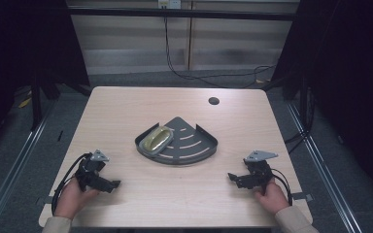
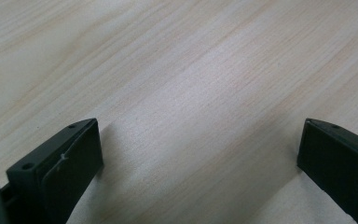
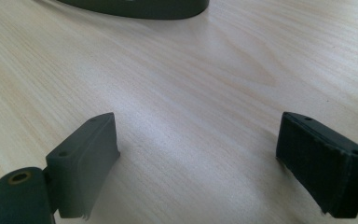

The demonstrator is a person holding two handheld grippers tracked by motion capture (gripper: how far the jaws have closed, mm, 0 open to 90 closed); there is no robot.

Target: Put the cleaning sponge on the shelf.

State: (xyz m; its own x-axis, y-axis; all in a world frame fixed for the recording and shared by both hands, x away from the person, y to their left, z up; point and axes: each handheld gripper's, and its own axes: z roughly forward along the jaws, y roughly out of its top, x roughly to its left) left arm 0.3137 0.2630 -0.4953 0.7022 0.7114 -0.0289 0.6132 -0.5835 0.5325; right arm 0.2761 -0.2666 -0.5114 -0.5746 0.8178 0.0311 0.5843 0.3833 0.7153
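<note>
Resting near the table's [image 1: 126,104] front edge, I am holding both my left gripper [image 1: 108,183] and right gripper [image 1: 234,177] spread, empty, over smooth pale woodgrain, well apart from the dark fan-shaped slotted tray [image 1: 194,145].

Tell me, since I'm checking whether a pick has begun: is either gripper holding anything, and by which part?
Nothing is held. The left gripper and the right gripper both stand open over bare table, apart from the dark corner tray.

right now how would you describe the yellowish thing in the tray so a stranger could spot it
Start at the light wooden table and find the dark fan-shaped slotted tray at its middle. In the tray's left corner lies a small oval yellowish-green object, the one pale, glossy thing against dark metal.
</note>
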